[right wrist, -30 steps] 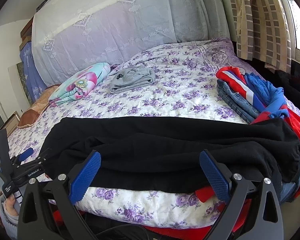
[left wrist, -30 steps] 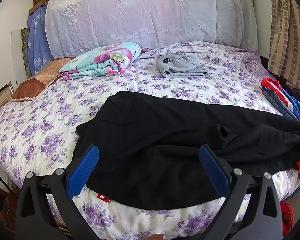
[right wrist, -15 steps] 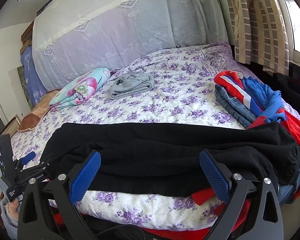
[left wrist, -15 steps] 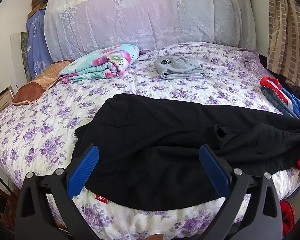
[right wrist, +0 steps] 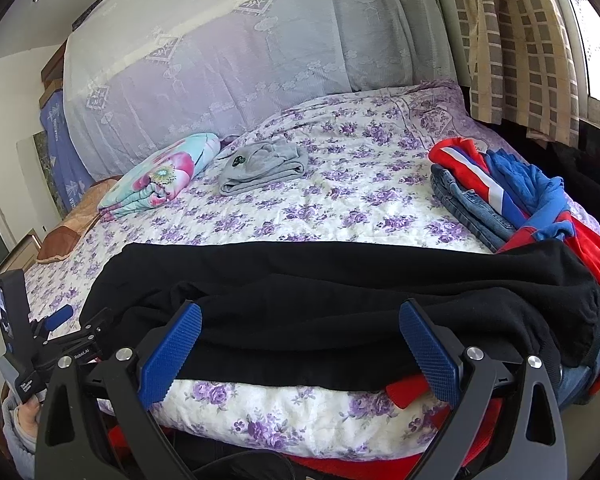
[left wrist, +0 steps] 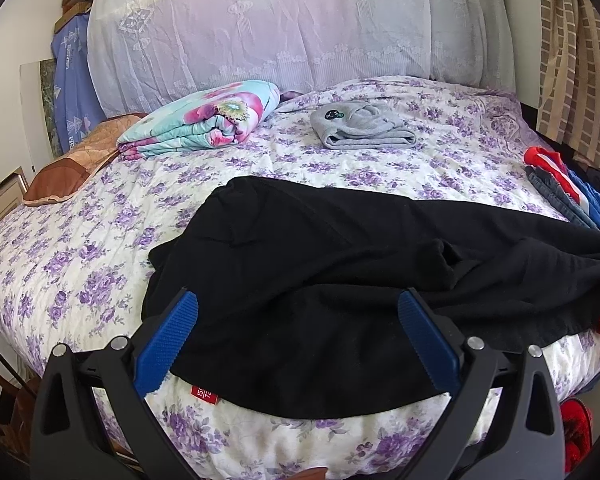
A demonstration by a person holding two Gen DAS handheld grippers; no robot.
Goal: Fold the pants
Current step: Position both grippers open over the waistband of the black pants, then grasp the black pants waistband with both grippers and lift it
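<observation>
Your left gripper (left wrist: 298, 336) hovered with its blue-padded jaws spread wide and holding nothing, framing the near edge of the black pants (left wrist: 372, 280) above the foot of the bed; your right gripper (right wrist: 300, 340) was likewise spread wide and empty, poised over the same garment further along. The pants lay rumpled and unfolded across the near side of the purple-flowered bedspread (left wrist: 80, 248), a small red label (left wrist: 204, 394) showing at their front edge, one end resting against the heap of red, blue and denim clothes (right wrist: 496, 196) at the right side of the bed. In the right wrist view, your left gripper appeared at the lower left, held in a hand (right wrist: 26, 420) with a grey sleeve. Farther up the mattress lay a folded grey garment (left wrist: 360, 126) and, beside it, a folded floral quilt (left wrist: 204, 122), with a brown cushion (left wrist: 72, 160) at the bed's left edge. A white lace cover (left wrist: 280, 20) draped the headboard, and checked curtains (right wrist: 512, 40) hung at the right.
</observation>
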